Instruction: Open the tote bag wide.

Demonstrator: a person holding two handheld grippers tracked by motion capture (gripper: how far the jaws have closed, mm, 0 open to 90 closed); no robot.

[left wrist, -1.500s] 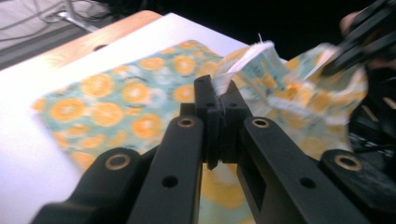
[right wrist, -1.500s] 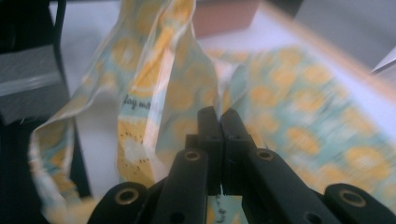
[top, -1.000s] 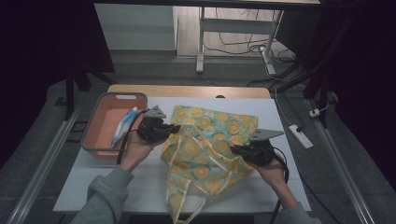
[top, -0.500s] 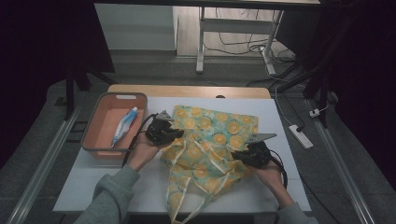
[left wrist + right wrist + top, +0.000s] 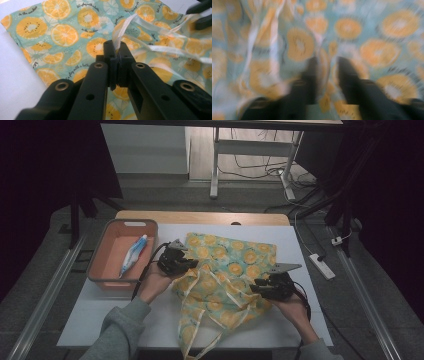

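Now both grippers have drawn inward over the orange-print tote bag (image 5: 227,275), which sits bunched at the middle of the white table (image 5: 90,320) where a second ago it lay flatter and wider. The left gripper (image 5: 116,53) has its jaws pressed together on a pale strap (image 5: 120,33) of the bag, the ribbon rising between the tips. The right gripper (image 5: 327,67), seen through heavy blur, appears to pinch a fold of the printed cloth between slightly parted jaws. In the high view the left gripper (image 5: 175,262) has slid from the bag's left edge toward its centre. To my eye the bag is being gathered or opened at its mouth. A toothpaste tube (image 5: 134,255) waits in the orange tray (image 5: 100,279) just beside, untouched.
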